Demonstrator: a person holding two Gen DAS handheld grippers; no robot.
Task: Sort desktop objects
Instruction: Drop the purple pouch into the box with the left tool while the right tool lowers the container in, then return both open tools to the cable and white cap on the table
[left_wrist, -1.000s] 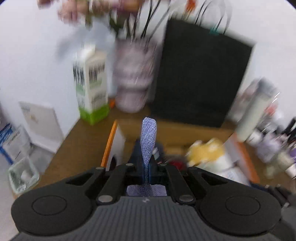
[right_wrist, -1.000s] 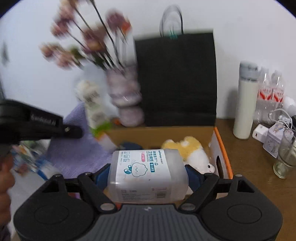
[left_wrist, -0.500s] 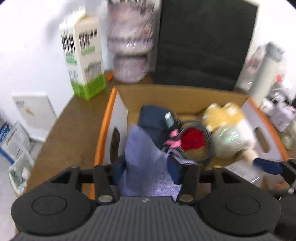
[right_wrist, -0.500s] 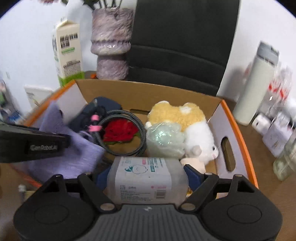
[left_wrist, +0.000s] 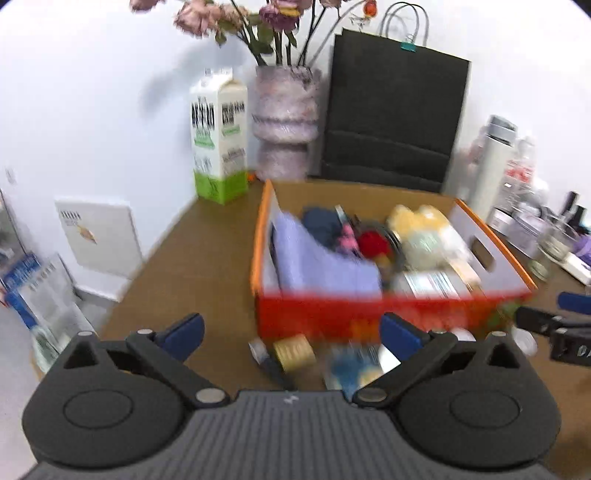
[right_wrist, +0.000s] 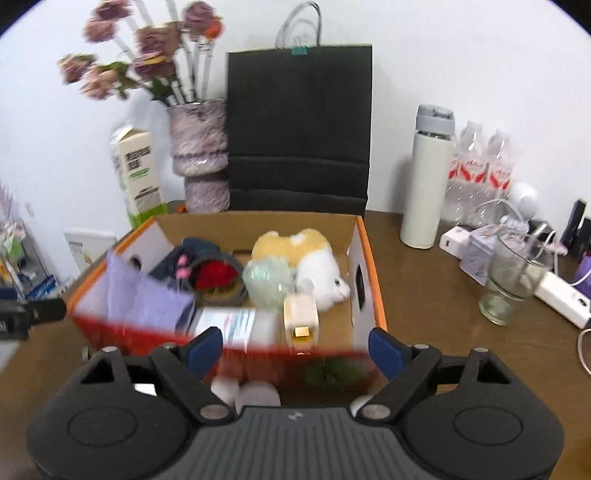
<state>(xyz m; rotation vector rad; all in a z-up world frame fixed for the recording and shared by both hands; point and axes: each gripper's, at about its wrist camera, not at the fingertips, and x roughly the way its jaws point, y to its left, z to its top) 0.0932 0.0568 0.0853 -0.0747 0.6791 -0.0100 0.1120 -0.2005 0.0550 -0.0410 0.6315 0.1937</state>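
An orange cardboard box (left_wrist: 391, 312) (right_wrist: 375, 273) stands on the brown desk. In it lie a lilac cloth (left_wrist: 317, 258) (right_wrist: 142, 295), a wet-wipes pack (left_wrist: 432, 282) (right_wrist: 229, 323), a yellow-white plush toy (right_wrist: 310, 254), a red item ringed by a cable (right_wrist: 216, 275) and a dark blue pouch (left_wrist: 321, 223). My left gripper (left_wrist: 291, 332) is open and empty, in front of the box. My right gripper (right_wrist: 295, 349) is open and empty at the box's near wall. Small loose items (left_wrist: 295, 350) lie blurred on the desk before the box.
Behind the box stand a milk carton (left_wrist: 219, 138), a vase of dried flowers (left_wrist: 284, 122) and a black paper bag (left_wrist: 395, 110). To the right are a white bottle (right_wrist: 426, 177), a glass (right_wrist: 511, 278), a power strip (right_wrist: 559, 293) and chargers.
Both grippers opened and drew back from the box. The lilac cloth left my left gripper and the wipes pack left my right gripper; both now lie in the box.
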